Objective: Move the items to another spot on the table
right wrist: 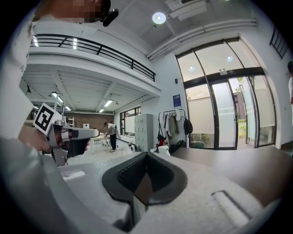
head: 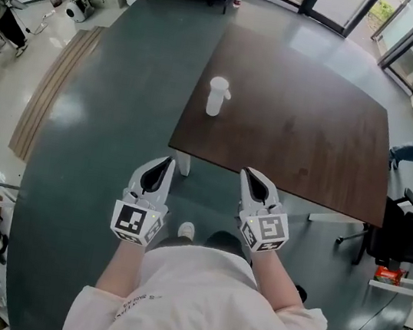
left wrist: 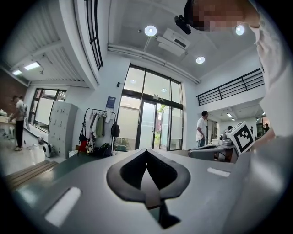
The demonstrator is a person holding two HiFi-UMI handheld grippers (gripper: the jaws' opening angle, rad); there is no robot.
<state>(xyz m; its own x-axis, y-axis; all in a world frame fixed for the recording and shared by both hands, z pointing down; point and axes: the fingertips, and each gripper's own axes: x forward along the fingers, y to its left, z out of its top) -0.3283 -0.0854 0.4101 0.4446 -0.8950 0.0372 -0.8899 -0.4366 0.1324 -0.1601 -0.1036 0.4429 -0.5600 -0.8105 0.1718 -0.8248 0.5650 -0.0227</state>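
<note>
White cup (head: 216, 96), head view: upright on the dark table (head: 304, 137), near its left edge, alone, well apart from both tools.
Left gripper (head: 166, 162), head view: held just off the table's near edge, close to the person's body, tip toward the table.
Right gripper (head: 249, 175), head view: level with the left gripper, same pose, carrying nothing.
Left gripper view: jaws pressed together, nothing between them. The camera looks across the floor to the glass doors. Cup not in sight.
Right gripper view: jaws fully closed and empty. The table top runs off to the right. White cup (right wrist: 163, 149) is probably the small pale form at the table's left end.
Step in hand (judgement): the approach to the cup has not begun.
Doing it well (judgement): spread the jaws wide before reaching. Come in level at the cup's mid-height. Close gently, as a tall light cup may tip. Lift straight up before carrying it across.
</note>
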